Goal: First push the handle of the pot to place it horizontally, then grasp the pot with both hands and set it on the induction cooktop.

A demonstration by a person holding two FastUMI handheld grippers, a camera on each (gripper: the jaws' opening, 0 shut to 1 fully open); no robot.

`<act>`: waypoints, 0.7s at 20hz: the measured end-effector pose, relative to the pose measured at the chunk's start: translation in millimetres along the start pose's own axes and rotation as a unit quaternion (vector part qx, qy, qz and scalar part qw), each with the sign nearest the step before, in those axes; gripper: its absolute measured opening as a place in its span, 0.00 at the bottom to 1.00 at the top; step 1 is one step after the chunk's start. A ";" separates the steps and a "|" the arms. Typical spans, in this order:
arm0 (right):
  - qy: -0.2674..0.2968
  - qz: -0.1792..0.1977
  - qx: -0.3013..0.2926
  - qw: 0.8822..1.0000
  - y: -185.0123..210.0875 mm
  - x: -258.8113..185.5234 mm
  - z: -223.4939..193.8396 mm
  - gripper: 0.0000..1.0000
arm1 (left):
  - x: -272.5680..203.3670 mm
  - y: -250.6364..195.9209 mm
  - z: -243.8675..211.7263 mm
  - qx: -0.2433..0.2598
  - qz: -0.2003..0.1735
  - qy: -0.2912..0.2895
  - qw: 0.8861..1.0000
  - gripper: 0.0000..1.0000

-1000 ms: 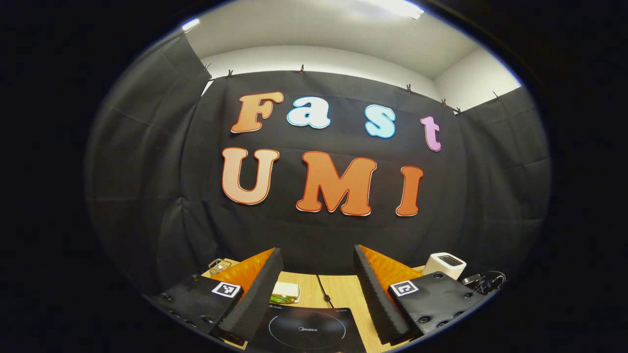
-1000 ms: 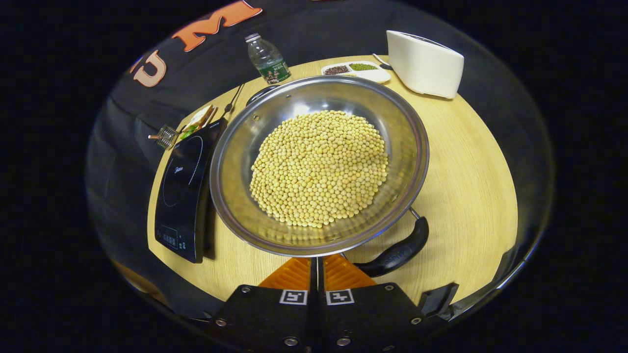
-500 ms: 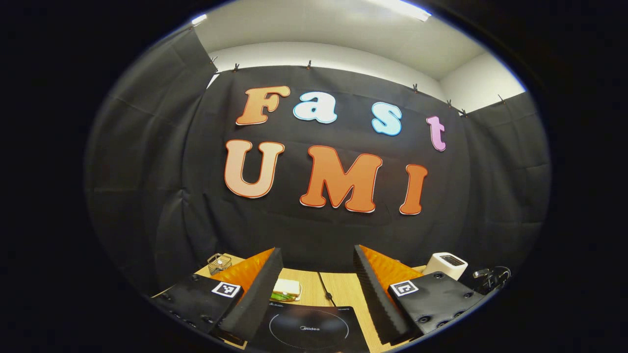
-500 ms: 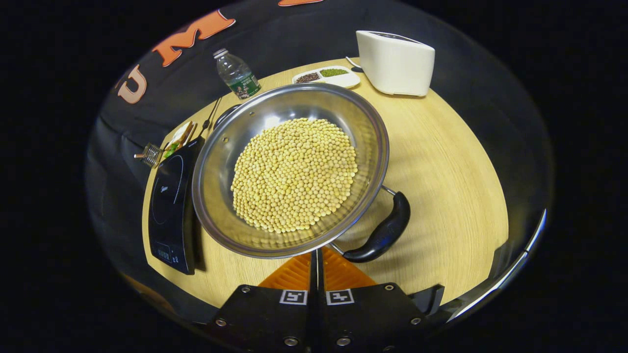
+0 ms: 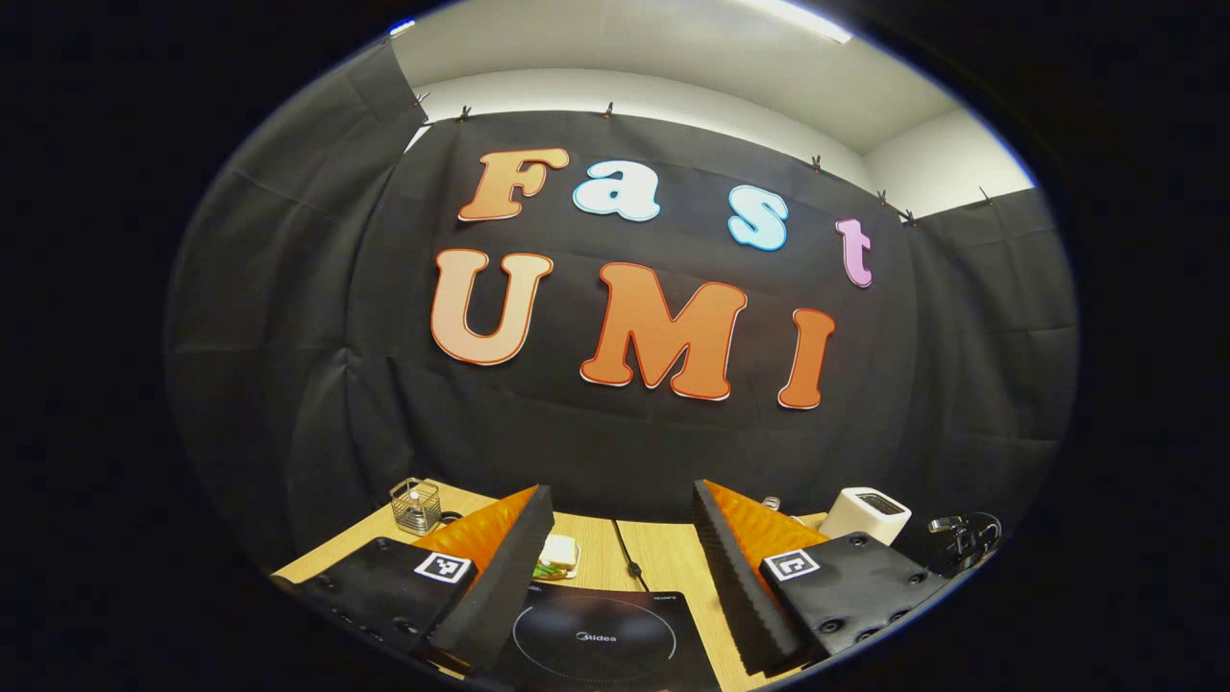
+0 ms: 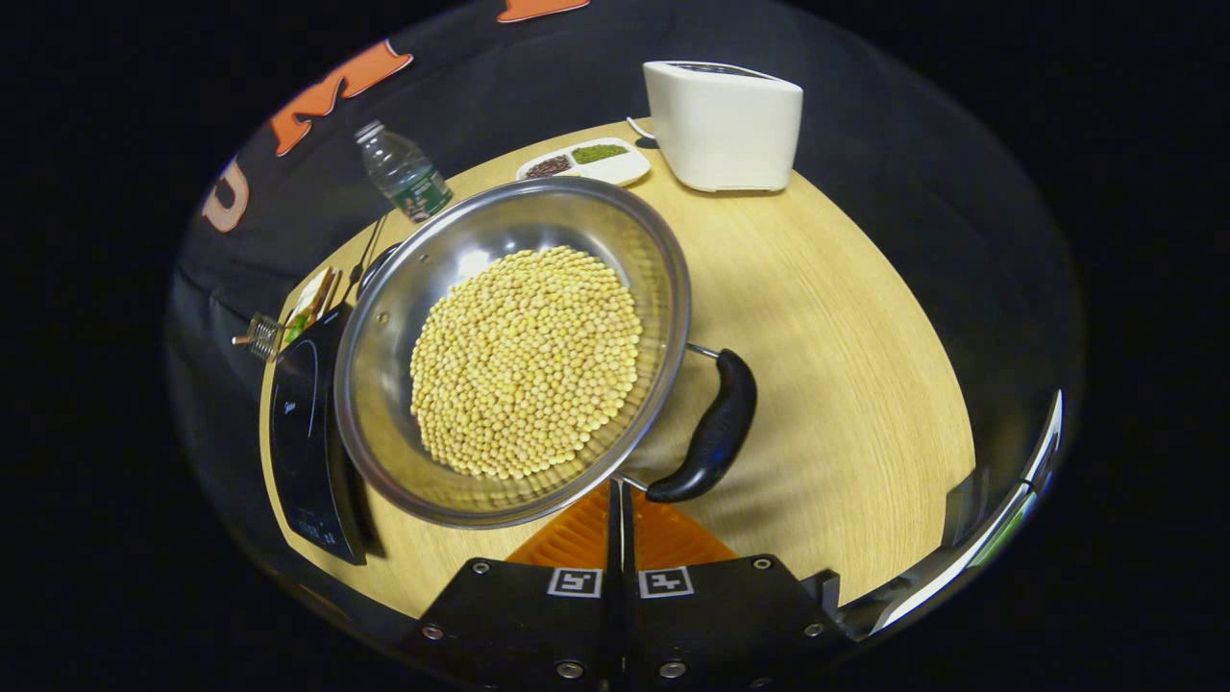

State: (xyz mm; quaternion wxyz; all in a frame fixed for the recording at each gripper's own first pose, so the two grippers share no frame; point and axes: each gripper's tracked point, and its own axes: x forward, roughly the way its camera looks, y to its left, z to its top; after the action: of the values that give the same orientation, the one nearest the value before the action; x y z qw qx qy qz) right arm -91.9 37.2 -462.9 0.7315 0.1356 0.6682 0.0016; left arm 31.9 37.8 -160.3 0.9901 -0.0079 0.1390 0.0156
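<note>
In the right gripper view a steel pot full of yellow beans stands on the wooden table. Its black loop handle sticks out at the right, and a second handle peeks out at the far left rim. My right gripper is shut, its tips at the pot's near rim beside the handle's lower end. The black induction cooktop lies just left of the pot. In the left gripper view my left gripper stands open, empty, above the cooktop.
A white toaster, a divided dish and a water bottle stand behind the pot. A sandwich and a wire basket sit beyond the cooktop. A cable runs from the cooktop.
The pot has turned: its black handle swung from the near front round to the right side, with my shut right gripper following at the rim. The left gripper view now takes in more of the table.
</note>
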 end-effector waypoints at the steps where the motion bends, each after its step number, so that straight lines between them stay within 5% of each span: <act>1: -0.001 -0.003 0.008 1.000 -4.4 2.4 3.9 0.00 | -0.2 1.2 -2.6 -0.003 0.000 0.002 1.000 0.96; 14: -0.053 -0.038 0.067 0.996 -28.8 9.0 67.5 0.00 | 10.8 -10.9 -37.7 0.002 -0.010 0.042 0.999 0.97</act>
State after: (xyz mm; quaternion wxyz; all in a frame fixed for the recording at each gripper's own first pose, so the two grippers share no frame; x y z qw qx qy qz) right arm -30.1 -2.1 -472.8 0.7545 0.1583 0.6322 -0.0781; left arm 32.3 26.4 -199.4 0.9836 -0.0084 0.1803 0.0049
